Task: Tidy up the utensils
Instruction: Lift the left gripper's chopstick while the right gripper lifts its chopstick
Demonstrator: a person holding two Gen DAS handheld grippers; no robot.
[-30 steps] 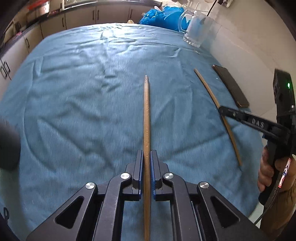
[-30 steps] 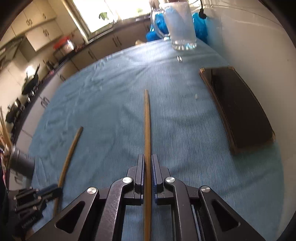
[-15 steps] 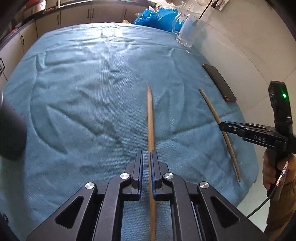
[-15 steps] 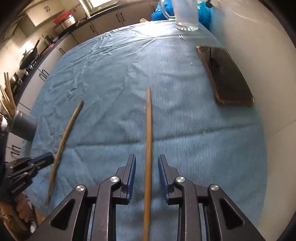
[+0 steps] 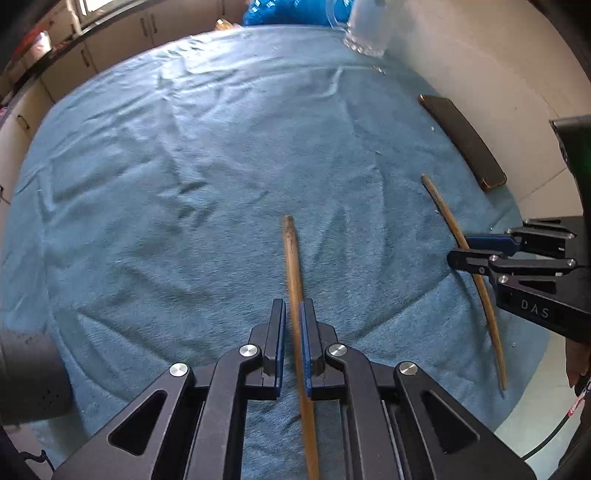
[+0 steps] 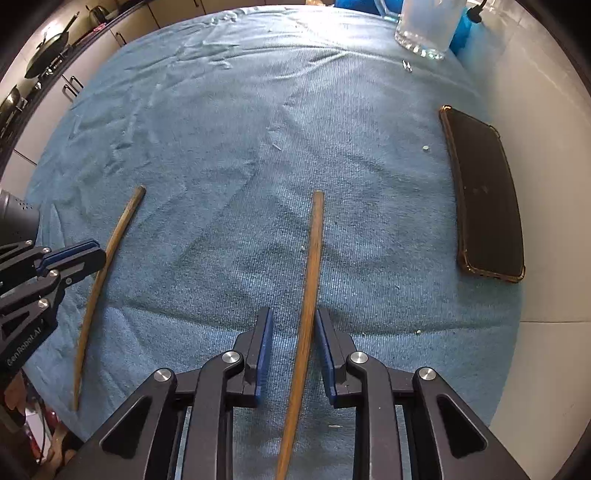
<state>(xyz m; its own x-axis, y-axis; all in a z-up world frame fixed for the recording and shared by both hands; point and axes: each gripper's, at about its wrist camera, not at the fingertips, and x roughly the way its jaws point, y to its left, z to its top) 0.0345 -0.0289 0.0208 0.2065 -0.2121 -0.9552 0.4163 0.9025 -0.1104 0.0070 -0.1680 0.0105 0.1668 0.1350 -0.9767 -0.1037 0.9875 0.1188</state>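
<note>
Two long wooden chopsticks are over a blue cloth. In the left wrist view my left gripper [image 5: 293, 310] is shut on one chopstick [image 5: 292, 258], which points forward along the fingers. The other chopstick [image 5: 461, 240] runs between the jaws of my right gripper [image 5: 460, 249] at the right. In the right wrist view my right gripper [image 6: 293, 319] is open, its pads set apart on either side of that chopstick [image 6: 314, 251], which rests on the cloth. My left gripper [image 6: 88, 254] with its chopstick [image 6: 110, 251] shows at the left.
A dark grey utensil holder [image 5: 29, 376] stands at the left edge of the table; it also shows in the right wrist view [image 6: 14, 218]. A black phone [image 6: 484, 195] lies by the right wall. A glass mug [image 6: 424, 26] stands at the back. Kitchen cabinets lie beyond.
My right gripper has opened and let go of its chopstick, which now lies on the cloth. Both grippers have pulled back toward the table's near edge. My left gripper stays shut on its chopstick.
</note>
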